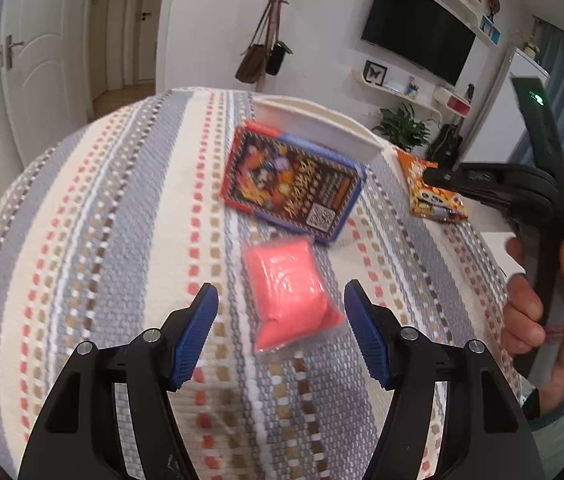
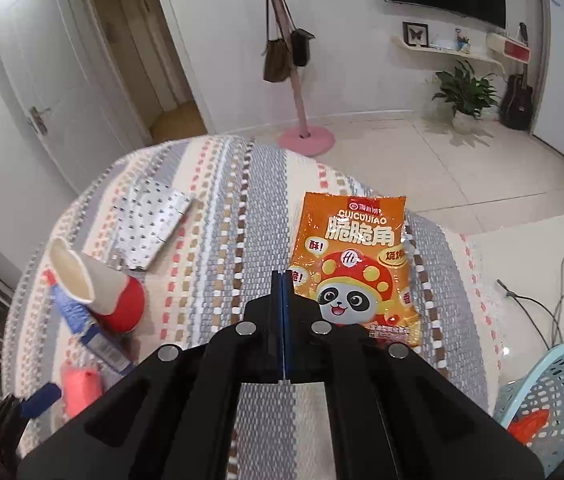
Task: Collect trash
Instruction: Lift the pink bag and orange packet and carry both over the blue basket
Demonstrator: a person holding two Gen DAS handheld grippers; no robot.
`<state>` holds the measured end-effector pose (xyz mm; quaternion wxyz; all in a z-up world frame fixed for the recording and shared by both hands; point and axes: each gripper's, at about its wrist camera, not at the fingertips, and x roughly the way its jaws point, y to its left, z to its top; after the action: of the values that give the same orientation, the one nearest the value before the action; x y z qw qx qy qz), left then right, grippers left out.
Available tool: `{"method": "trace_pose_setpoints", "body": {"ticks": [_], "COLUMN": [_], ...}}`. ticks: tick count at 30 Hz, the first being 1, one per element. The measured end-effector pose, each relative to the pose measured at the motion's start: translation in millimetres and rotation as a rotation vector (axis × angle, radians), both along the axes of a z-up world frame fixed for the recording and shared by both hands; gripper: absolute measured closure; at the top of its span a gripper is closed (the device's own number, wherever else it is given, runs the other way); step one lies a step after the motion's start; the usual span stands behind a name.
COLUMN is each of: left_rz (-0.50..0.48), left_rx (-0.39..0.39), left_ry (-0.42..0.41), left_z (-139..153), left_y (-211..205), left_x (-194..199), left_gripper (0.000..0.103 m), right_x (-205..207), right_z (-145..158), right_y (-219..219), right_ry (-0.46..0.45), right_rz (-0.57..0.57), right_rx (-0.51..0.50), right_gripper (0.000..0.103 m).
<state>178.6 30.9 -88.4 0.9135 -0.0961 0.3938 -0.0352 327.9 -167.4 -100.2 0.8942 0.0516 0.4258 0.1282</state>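
A pink soft packet (image 1: 288, 292) lies on the striped tablecloth (image 1: 102, 220), and its near half sits between the fingers of my left gripper (image 1: 282, 308). That gripper is open and its blue pads stand clear of the packet on both sides. An orange snack packet (image 2: 354, 256) with a panda lies flat further right. My right gripper (image 2: 282, 276) is shut, its tips meeting at the packet's left edge, which runs in under them. The left wrist view shows the right gripper (image 1: 426, 178) reaching over the orange snack packet (image 1: 438, 204), held by a hand (image 1: 542, 304).
Behind the pink packet lie a red and blue printed box (image 1: 294, 184) and a tipped paper cup (image 1: 322, 128). A silver dotted wrapper (image 2: 150, 228) lies at the far left. A light blue mesh basket (image 2: 562, 384) with orange trash stands beside the table, near cables (image 2: 562, 300).
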Motion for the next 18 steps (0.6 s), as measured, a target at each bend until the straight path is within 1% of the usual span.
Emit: {"method": "trace_pose_setpoints", "body": {"ticks": [2,3,4,5,6,7,8,9,10,11,14,15,18], "left_rz": [0.007,0.010,0.009,0.004,0.000,0.001,-0.004,-0.012,-0.021,-0.023,-0.038,-0.044,-0.046], "left_rx": [0.019,0.027,0.037,0.040,0.046,0.062,0.064,0.060,0.065,0.087,0.148,0.156,0.181], "left_ry": [-0.003,-0.001,0.014,0.030,0.042,0.057,0.060,0.061,0.063,0.058,0.054,0.055,0.048], "left_z": [3,3,4,2,-1,-5,-7,-9,-10,-11,-12,-11,-12], "left_y": [2,1,3,3,2,0,-1,-2,-5,-8,-20,-22,-27], "left_x": [5,8,15,19,18,21,23,24,24,24,25,24,24], "left_gripper": [0.031,0.027,0.026,0.026,0.026,0.028,0.029,0.033,0.036,0.038,0.058,0.061,0.062], "right_x": [-1,-1,2,6,10,13,16,19,23,28,43,47,56], "right_z": [5,6,6,5,3,0,-3,-4,-7,-8,-14,-15,-21], "right_y": [-7,-10,-14,-18,-22,-25,-28,-28,-25,-22,-12,-7,-1], "right_ry": [0.001,0.000,0.011,0.027,0.047,0.069,0.072,0.075,0.094,0.109,0.160,0.169,0.194], "right_rz": [-0.008,-0.022,-0.037,-0.055,-0.079,-0.104,-0.119,-0.122,-0.125,-0.128,-0.158,-0.177,-0.214], "right_rx": [0.012,0.014,0.023,0.026,0.016,0.010,0.024,0.033,0.020,0.010,-0.037,-0.073,-0.159], "right_gripper": [0.103,0.102,0.099,0.081,0.043,0.027,0.023,0.024,0.024,0.024,0.023,0.023,0.023]}}
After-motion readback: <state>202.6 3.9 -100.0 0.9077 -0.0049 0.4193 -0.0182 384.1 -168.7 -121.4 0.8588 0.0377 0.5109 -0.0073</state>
